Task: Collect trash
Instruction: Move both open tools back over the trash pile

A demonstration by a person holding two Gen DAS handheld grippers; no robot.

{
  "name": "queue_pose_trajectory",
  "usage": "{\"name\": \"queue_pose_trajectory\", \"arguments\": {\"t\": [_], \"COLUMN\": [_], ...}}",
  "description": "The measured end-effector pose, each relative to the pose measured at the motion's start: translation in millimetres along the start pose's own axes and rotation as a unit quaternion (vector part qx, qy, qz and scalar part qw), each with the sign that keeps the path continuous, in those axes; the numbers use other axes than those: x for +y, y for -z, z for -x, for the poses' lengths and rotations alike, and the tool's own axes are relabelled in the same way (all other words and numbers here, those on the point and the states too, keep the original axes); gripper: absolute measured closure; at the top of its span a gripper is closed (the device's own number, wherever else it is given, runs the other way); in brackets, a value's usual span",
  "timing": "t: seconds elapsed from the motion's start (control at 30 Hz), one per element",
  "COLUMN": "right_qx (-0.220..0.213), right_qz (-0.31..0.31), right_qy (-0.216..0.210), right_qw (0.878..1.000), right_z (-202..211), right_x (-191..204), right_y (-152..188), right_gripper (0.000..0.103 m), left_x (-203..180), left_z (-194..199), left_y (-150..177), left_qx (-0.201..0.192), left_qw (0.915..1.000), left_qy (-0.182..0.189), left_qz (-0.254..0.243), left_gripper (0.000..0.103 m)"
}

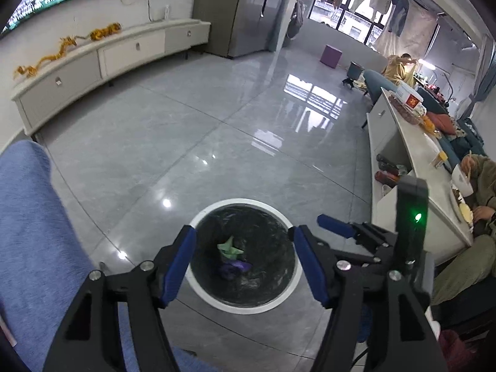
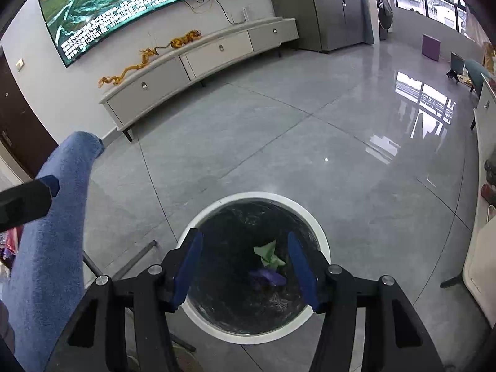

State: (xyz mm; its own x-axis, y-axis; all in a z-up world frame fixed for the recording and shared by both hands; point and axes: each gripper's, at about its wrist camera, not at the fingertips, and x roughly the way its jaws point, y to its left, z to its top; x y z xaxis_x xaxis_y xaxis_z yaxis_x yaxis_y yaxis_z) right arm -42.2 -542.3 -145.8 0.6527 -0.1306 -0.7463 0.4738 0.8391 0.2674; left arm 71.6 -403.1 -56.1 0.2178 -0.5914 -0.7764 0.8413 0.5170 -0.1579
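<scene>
A round white-rimmed trash bin (image 1: 214, 207) with a black liner stands on the grey floor, directly below both grippers; it also shows in the right wrist view (image 2: 319, 226). Inside lie a crumpled green paper (image 1: 229, 245) (image 2: 269, 254) and a purple scrap (image 1: 234, 267) (image 2: 266, 276). My left gripper (image 1: 243, 262) is open and empty above the bin. My right gripper (image 2: 246, 265) is open and empty above the bin; it also shows at the right of the left wrist view (image 1: 338, 226).
A blue towel-covered shape (image 1: 34, 232) (image 2: 52, 226) stands at the left. A long white TV cabinet (image 2: 198, 59) runs along the far wall. A white table (image 1: 415, 161) with food and a seated person (image 1: 477, 186) is at the right.
</scene>
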Motion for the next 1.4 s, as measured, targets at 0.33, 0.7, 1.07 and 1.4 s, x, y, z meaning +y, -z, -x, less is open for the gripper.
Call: {"name": "queue_pose_trajectory", "arguments": {"t": [0.33,0.7,1.07,1.4], "right_qx": [-0.075,-0.152,-0.134,-0.04], "right_qz": [0.059,0.145,0.222,0.264], "right_qy": [-0.06,-0.138,-0.205,-0.258], "right_qw": [0.994,0.968,0.944,0.928], "right_z": [70.1,152.2,148.7,71.9], "right_x": [72.9,192.1,304.3,381.5], "right_y": [-20.9,-30.6,-30.2,1.6], "right_gripper": [0.048,0.048,0.048,0.058], "left_x": [35.8,121.4,224.9,298.4], "left_z": [99.8,244.3,346.1,322.8], "left_y": [33.1,90.2,181.7,243.1], "left_qx": [-0.074,-0.149,-0.175,-0.147], "left_qw": [0.99,0.961,0.914,0.8958], "left_qy": [-0.12,-0.218,-0.307,-0.308], "left_qz": [0.005,0.08,0.199,0.285], "left_gripper": [0.039,0.039,0.039,0.039]}}
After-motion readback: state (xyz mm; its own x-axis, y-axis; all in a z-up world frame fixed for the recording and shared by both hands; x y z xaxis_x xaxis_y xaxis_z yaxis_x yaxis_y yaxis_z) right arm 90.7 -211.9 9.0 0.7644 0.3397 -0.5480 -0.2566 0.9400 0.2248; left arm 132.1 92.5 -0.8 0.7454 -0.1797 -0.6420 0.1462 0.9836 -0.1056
